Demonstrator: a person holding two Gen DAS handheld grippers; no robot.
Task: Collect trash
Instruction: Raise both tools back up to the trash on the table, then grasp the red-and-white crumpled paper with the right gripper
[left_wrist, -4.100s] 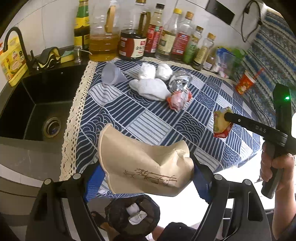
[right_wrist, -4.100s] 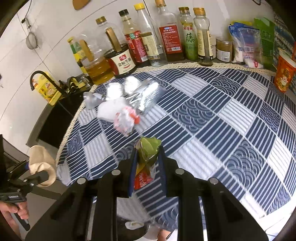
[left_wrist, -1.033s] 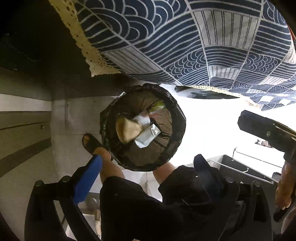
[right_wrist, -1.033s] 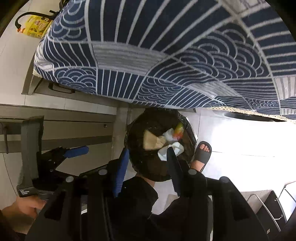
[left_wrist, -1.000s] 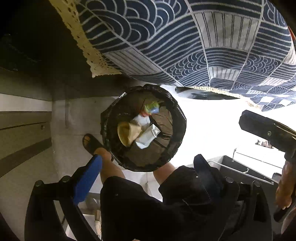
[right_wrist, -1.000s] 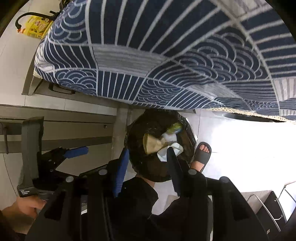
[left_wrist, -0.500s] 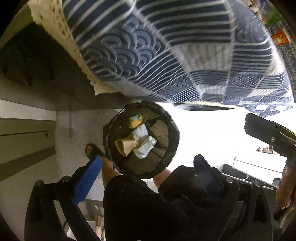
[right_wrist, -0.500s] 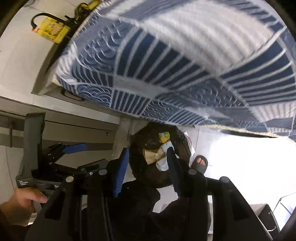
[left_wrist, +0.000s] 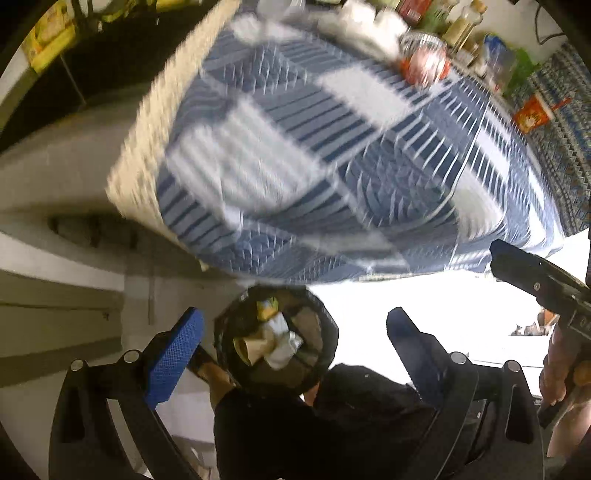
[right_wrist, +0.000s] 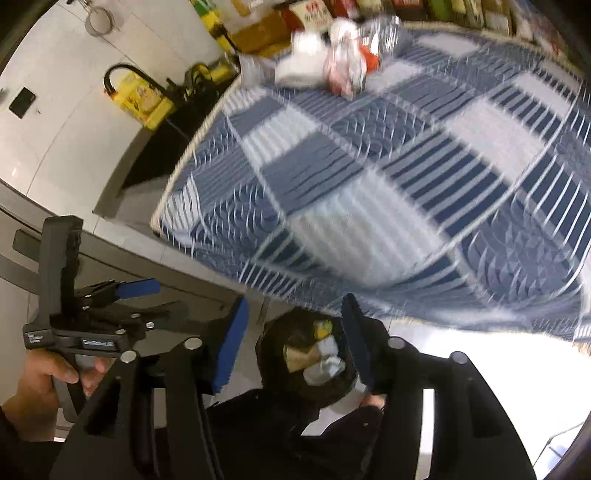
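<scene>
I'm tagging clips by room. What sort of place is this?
Most likely a home kitchen: a dark sink with a black faucet, condiment bottles along the wall, and a patterned blue tablecloth over the counter, with a lined trash bin below.

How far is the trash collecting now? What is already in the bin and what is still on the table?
Done: the bin on the floor holds a tan paper bag, white tissue and a yellow-green wrapper. In hand: nothing; the left gripper and right gripper are both open and empty. Left: white wads, a red-and-white wrapper and something shiny at the table's far end.
</scene>
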